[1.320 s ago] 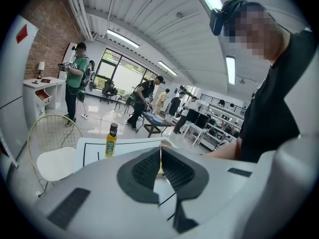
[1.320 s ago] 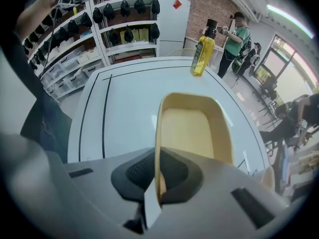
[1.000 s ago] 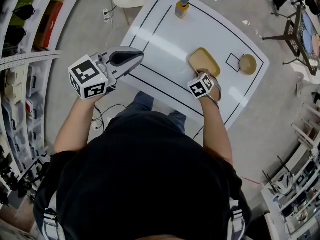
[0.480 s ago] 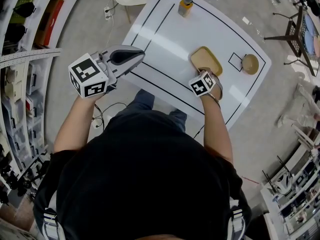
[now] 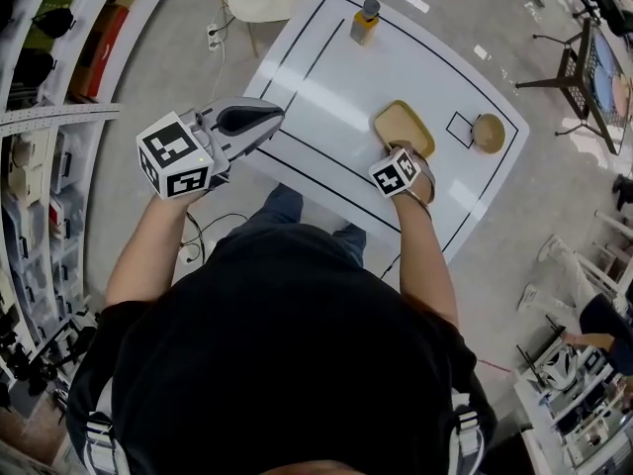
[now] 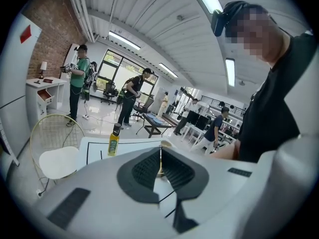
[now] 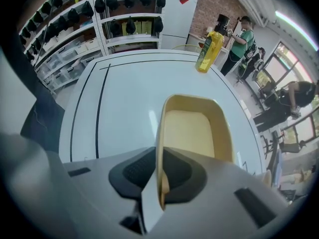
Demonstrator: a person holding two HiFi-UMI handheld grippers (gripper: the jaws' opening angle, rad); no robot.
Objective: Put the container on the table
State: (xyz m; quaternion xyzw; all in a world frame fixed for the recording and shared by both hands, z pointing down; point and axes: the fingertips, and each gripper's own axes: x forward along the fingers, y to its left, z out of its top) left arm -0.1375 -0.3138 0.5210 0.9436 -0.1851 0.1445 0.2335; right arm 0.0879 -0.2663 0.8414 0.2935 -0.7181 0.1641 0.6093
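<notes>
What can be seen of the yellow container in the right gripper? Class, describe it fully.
The container is a shallow, pale yellow tray with rounded corners and a raised rim, plastic by its look, empty. The right gripper is shut on its near rim. It lies roughly level over the white table; whether its base touches the table cannot be told.

Bystander (image 5: 601, 323) now at view's lwr-right edge.

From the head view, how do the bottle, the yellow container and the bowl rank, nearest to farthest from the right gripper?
1. Container: gripped by its rim in the right gripper.
2. Bowl: off to the gripper's right.
3. Bottle: at the table's far end.
</notes>
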